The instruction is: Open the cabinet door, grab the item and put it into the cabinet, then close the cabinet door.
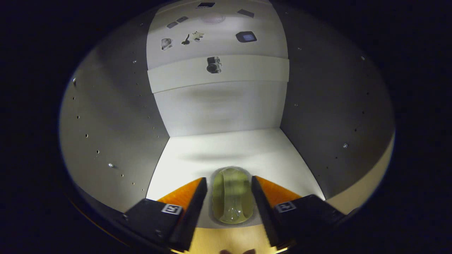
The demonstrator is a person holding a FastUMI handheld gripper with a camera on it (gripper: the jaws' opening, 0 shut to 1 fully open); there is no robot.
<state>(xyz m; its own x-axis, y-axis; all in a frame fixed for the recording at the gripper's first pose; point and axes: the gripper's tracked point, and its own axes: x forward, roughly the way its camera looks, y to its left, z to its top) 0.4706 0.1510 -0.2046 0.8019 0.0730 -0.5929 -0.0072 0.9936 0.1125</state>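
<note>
Jaws flank translucent item (232,195) inside cabinet (219,148); contact unclear.

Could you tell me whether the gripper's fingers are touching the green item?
Cannot tell: in the gripper view the green item sits between the fingers, but their edges hide any contact or gap.

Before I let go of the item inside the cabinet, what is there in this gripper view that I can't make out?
- Pale green translucent item: its sides are hidden by the gripper's fingers, so firm contact is unclear.
- Its underside: resting on the white cabinet floor or held above it cannot be told.
- Small dark shapes on the white back panel: too small and blurred to identify.
- Cabinet door: behind the camera.
</note>
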